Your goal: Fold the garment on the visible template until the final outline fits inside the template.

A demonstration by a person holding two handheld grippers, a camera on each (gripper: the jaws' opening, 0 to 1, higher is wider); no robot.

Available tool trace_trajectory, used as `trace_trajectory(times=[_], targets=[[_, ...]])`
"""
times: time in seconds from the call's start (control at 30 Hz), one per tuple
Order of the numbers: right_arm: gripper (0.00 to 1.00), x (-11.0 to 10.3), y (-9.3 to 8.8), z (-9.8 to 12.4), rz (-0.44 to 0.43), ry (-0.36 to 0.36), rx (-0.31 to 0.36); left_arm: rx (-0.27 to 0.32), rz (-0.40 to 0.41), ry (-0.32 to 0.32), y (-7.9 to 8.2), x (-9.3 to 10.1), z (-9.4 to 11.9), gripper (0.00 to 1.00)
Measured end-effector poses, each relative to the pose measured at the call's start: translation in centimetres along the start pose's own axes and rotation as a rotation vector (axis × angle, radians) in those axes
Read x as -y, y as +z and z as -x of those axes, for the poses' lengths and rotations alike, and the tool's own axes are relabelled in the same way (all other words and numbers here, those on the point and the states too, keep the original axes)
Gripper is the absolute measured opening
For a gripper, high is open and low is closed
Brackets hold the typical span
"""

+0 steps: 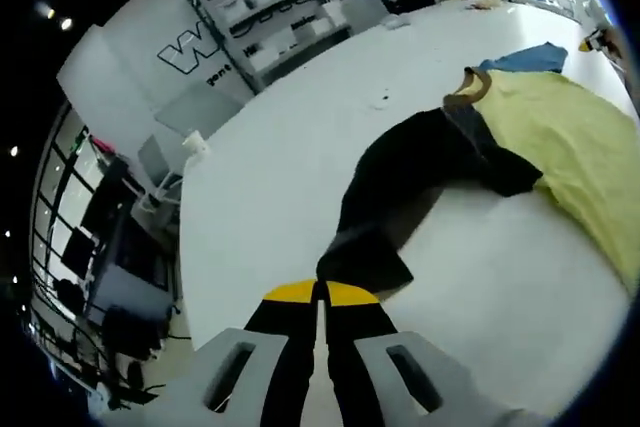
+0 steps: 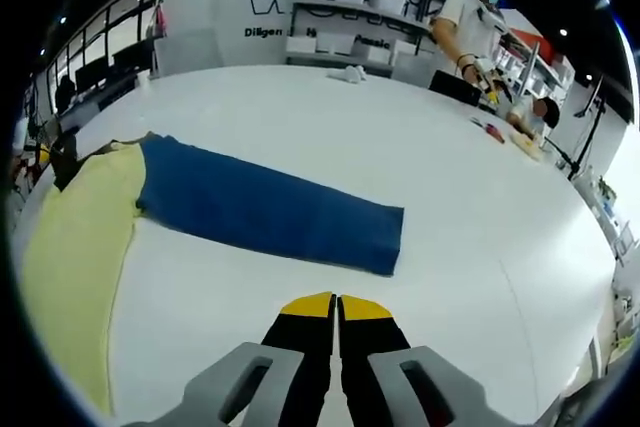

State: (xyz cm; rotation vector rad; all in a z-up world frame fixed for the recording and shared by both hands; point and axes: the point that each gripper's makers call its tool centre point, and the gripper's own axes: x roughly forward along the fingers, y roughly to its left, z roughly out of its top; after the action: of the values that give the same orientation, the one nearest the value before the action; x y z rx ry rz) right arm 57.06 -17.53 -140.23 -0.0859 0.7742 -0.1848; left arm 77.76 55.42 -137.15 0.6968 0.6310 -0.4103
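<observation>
The left claw is pinched tight on the edge of a black garment. The jaws are nearly touching, and the dark cloth starts right at their yellow tips. The black cloth runs away from the claw across the white counter in a bent, rumpled strip. Its far end lies against a yellow sheet, which looks like the template. A bit of blue cloth peeks out behind it. My guess is the claw holds the edge so it can pull or flip that part over the rest.

The right claw has its jaws close together with nothing between them. It hangs over bare counter, near a flat blue cloth that touches the yellow sheet. It seems to be waiting its turn.

The black garment is not neat yet, so folding looks far from done.
</observation>
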Motion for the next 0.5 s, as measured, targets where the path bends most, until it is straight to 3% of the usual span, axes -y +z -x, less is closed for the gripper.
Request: trace_trajectory(times=[0.3,0.5], targets=[[0.0,-0.7,0.4,0.0,0.011,0.011,0.001,-0.038,-0.103,0.071,-3.0,-2.1,2.6,0.02],[0.0,-1.1,0.5,-0.1,0.02,0.019,-0.001,-0.043,-0.157,0.077,-4.3,-1.7,3.6,0.02]])
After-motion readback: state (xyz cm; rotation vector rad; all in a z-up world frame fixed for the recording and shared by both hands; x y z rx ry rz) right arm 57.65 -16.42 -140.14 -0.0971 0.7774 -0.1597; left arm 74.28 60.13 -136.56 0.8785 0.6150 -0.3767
